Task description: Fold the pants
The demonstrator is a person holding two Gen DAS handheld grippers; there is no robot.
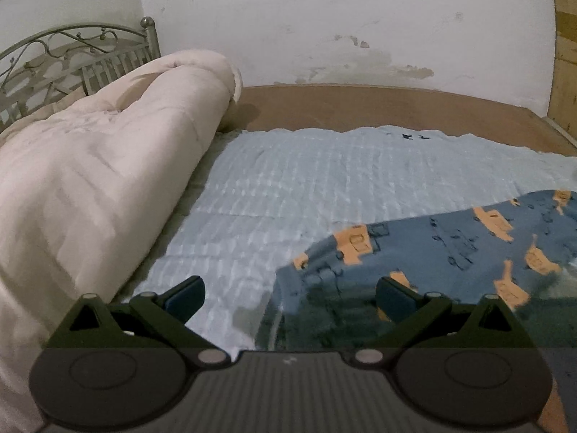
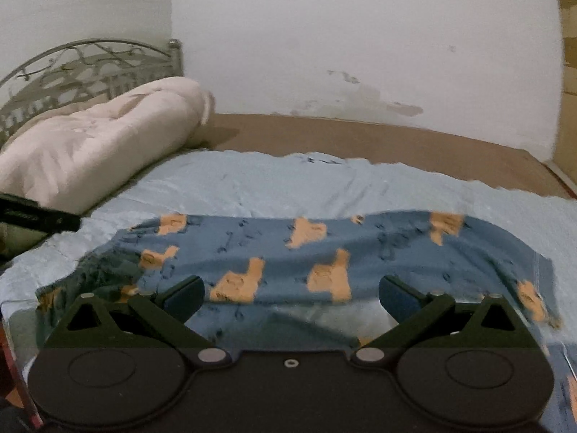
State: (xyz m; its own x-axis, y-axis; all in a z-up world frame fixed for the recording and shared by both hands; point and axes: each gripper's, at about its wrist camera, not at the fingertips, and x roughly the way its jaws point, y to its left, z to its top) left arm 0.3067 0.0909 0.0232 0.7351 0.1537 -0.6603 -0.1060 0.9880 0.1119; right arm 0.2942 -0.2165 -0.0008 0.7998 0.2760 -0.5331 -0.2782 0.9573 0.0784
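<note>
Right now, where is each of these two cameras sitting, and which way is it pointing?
Left wrist: rides on the left gripper, facing across the bed toward the wall; open jaws, pants to its right, rolled duvet left.
Right wrist: rides on the right gripper, facing the same way; open jaws over the pants.
Shared: pants, duvet, blue blanket, metal headboard.

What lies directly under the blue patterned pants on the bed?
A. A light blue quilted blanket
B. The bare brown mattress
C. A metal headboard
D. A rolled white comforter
A: the pants rest on the light blue quilted blanket, which shows on all sides of them; the white comforter lies rolled up to the left, apart from them.
</note>
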